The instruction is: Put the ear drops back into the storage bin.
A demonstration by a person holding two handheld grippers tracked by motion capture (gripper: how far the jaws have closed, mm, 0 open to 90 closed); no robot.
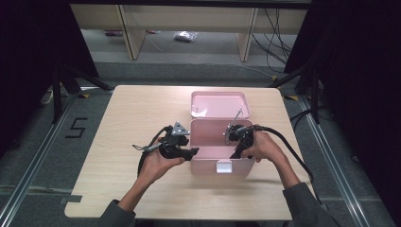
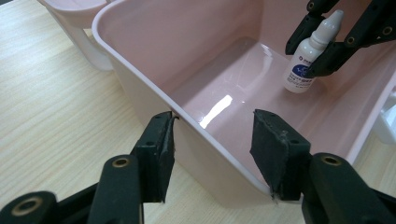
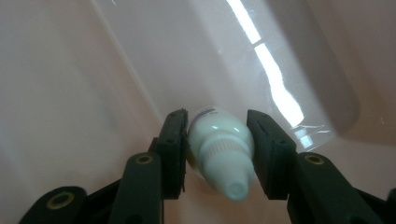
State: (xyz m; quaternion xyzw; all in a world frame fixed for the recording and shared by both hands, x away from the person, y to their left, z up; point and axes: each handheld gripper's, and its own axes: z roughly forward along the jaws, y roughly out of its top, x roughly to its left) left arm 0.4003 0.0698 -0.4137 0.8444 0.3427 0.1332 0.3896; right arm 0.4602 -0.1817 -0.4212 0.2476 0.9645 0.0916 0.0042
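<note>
Pale wood-grain tabletop (image 1: 132, 118) is seen beneath a pink plastic box (image 1: 208, 163) whose hinged lid (image 1: 218, 104) is laid open behind it, with grey flooring and dark stands around the table. At the box's left wall, the left gripper (image 2: 212, 149) is placed astride the rim: one jaw is set outside the wall and the other inside, and the wall is seen between the pads with a clear gap on the inner side, so nothing is clamped. Inside the box, a small white dropper bottle with a blue-printed label (image 2: 308, 56) is stood upright on the glossy floor near the right end. The bottle is flanked closely by both pads of the right gripper (image 3: 217, 154), which is lowered into the box from above; the left pad appears pressed against it, and the bottle is taken as grasped.
</note>
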